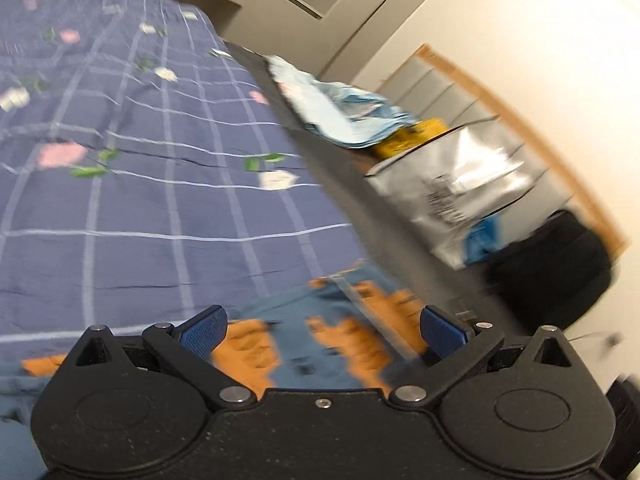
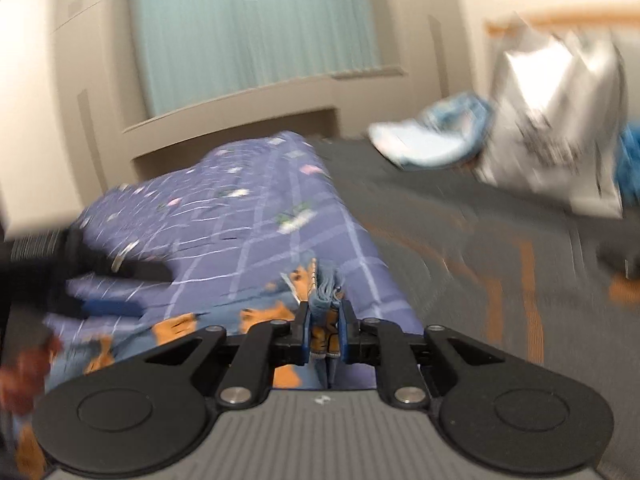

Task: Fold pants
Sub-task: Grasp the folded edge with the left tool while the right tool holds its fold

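Note:
The pants (image 1: pixel 316 336) are blue with orange figures and lie on a purple checked bedspread (image 1: pixel 132 168) near the bed's edge. My left gripper (image 1: pixel 322 330) is open, its blue pads wide apart just above the pants. In the right wrist view my right gripper (image 2: pixel 325 320) is shut on a bunched edge of the pants (image 2: pixel 322 284), held up over the bedspread (image 2: pixel 256 216). The left gripper (image 2: pixel 108 288) shows blurred at the left of that view, above the bed.
A grey carpet (image 2: pixel 460 240) with orange lines runs beside the bed. On it are a silver bag (image 1: pixel 460 188), light blue clothes (image 1: pixel 340 112), a yellow item (image 1: pixel 412 138) and a black bag (image 1: pixel 556 272). A curtained window (image 2: pixel 256 28) lies beyond the bed.

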`<state>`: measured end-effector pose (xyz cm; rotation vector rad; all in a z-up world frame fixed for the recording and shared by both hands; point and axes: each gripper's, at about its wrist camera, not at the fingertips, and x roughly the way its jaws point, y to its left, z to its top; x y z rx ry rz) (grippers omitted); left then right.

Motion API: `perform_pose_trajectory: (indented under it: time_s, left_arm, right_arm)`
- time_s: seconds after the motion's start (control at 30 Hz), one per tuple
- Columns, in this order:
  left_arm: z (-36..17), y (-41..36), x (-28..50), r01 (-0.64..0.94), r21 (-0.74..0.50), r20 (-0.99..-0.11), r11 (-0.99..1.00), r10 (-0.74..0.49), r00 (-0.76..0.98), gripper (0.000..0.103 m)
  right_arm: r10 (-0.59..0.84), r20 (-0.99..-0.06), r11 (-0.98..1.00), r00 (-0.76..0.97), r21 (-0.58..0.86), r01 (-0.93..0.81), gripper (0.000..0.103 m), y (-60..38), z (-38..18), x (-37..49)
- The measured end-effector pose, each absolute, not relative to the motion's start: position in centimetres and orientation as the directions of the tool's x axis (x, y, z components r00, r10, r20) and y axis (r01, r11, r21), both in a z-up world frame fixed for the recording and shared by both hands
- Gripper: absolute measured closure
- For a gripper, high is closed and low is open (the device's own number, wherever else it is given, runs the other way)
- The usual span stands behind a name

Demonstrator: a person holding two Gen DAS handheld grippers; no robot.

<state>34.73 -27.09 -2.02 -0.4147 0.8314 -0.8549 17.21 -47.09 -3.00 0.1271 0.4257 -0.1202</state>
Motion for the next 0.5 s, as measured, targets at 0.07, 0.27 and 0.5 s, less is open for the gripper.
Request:
perform_pose_trajectory:
  time_s: [0.07,0.27,0.5]
  left_arm:
    - [-1.7,-26.9,35.0,0.486,-0.675,-0.442,0.555,-0.832,0.336,0.001]
    - [-1.9,-25.1,34.8,0.441,-0.743,-0.422,0.504,-0.864,0.275,0.003]
    - [-4.6,-20.9,32.4,0.324,-0.733,-0.495,0.598,-0.796,0.349,0.035]
  right_arm:
    - [-0.076,-0.405,0.996,0.911,0.017,0.091,0.088,-44.8,-2.4,16.9]
    - [0.025,-0.406,0.968,0.913,-0.219,-0.124,0.088,-36.8,-2.0,15.7]
    - [0.143,-0.477,0.931,0.867,-0.232,-0.281,0.088,-31.5,-3.7,14.6]
